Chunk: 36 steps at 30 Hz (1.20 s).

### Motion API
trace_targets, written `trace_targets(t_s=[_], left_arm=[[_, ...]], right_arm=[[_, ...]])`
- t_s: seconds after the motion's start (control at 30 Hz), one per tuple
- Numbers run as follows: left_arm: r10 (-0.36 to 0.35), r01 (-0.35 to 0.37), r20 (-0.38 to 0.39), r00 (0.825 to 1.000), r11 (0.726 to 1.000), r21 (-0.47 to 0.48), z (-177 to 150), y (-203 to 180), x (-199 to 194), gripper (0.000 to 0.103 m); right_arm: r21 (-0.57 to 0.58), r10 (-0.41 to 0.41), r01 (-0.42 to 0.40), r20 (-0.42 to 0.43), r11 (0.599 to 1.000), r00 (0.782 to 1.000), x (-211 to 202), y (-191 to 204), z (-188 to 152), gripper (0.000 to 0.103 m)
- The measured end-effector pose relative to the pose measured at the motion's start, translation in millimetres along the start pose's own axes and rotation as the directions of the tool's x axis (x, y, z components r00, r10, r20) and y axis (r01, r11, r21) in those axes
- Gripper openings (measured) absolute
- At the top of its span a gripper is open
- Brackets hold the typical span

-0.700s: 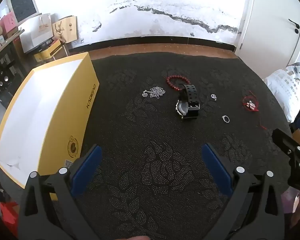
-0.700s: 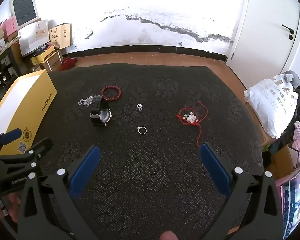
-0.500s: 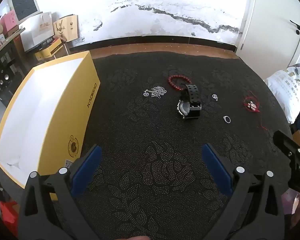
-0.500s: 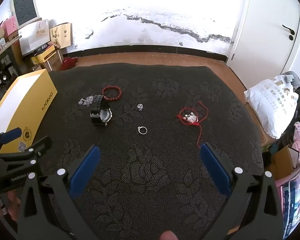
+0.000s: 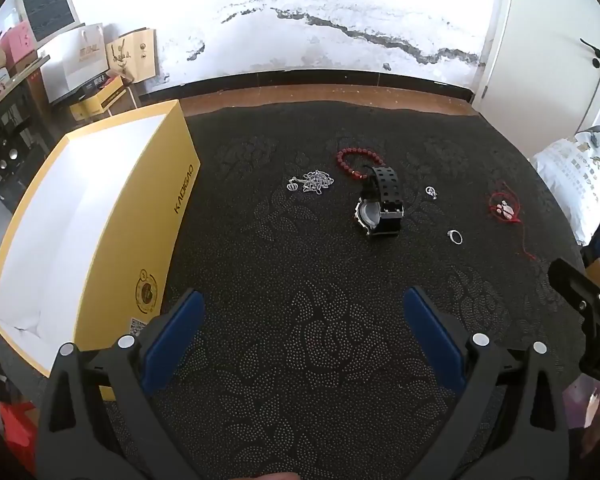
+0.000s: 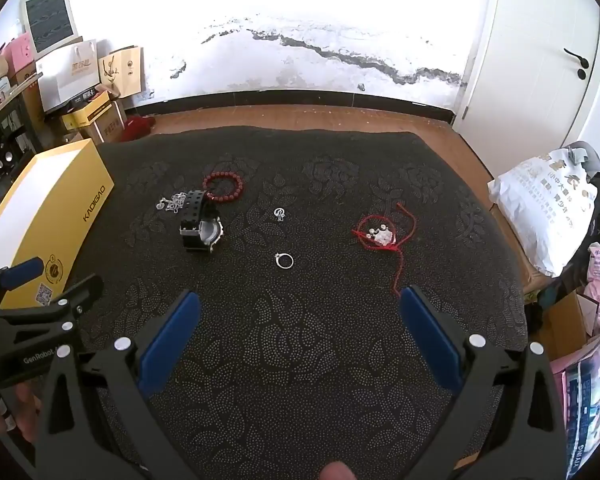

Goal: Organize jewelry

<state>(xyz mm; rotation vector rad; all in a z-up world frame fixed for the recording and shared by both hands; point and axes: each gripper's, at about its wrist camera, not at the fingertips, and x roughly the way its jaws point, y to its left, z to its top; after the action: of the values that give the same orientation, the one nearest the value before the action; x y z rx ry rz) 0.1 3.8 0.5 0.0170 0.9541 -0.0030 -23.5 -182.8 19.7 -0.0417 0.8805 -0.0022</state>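
Note:
Jewelry lies spread on a dark patterned cloth (image 5: 300,280). A black watch (image 5: 380,208) rests beside a red bead bracelet (image 5: 354,162) and a silver chain (image 5: 312,182). Farther right are a small silver earring (image 5: 431,191), a silver ring (image 5: 455,236) and a red string bracelet (image 5: 504,208). An open yellow box (image 5: 80,216) with a white inside stands at the left. My left gripper (image 5: 304,320) hangs open and holds nothing, well short of the watch (image 6: 200,228). My right gripper (image 6: 300,320) is open too, short of the ring (image 6: 284,261) and the red string bracelet (image 6: 380,234).
The cloth ends at a wooden floor (image 6: 300,116) by a white wall. Boxes and bags (image 6: 88,76) crowd the far left corner. A white sack (image 6: 548,208) and a door (image 6: 540,60) stand to the right. The left gripper's body (image 6: 32,320) shows at the right wrist view's lower left.
Both views have drifted only slightly; the jewelry sits a touch farther right in the left wrist view. Both grippers stay open, and nothing on the cloth has moved.

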Motion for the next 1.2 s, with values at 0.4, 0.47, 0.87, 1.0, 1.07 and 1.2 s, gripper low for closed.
trace_targets(t_s=[0.4,0.47,0.87,1.0,1.07,1.2], left_arm=[[0.002,-0.002,-0.007,1.000,1.000,-0.002,-2.0,-0.3,2.6,0.097],[0.002,-0.002,-0.007,1.000,1.000,-0.001,-2.6,-0.4,2.8,0.097],[0.003,-0.003,-0.010,1.000,1.000,-0.005,-2.7,-0.2,4.7,0.097],[0.003,-0.003,-0.011,1.000,1.000,-0.005,-2.9,-0.1,4.9,0.097],[0.004,-0.004,-0.012,1.000,1.000,-0.006,-3.5,0.3,4.9,0.097],[0.004,-0.004,-0.012,1.000,1.000,-0.006,-4.7,1.2,4.9,0.097]], right_arm=[[0.001,0.000,0.000,-0.004,1.000,1.000,3.0,0.2,0.5,0.097],[0.001,0.000,0.000,-0.004,1.000,1.000,3.3,0.2,0.5,0.097],[0.004,0.000,0.000,-0.002,1.000,1.000,3.2,0.4,0.2,0.097],[0.007,0.000,0.000,-0.002,1.000,1.000,4.0,0.6,0.1,0.097],[0.006,0.001,-0.001,-0.003,1.000,1.000,3.8,0.5,-0.5,0.097],[0.007,0.000,0.000,-0.002,1.000,1.000,3.0,-0.4,-0.5,0.097]])
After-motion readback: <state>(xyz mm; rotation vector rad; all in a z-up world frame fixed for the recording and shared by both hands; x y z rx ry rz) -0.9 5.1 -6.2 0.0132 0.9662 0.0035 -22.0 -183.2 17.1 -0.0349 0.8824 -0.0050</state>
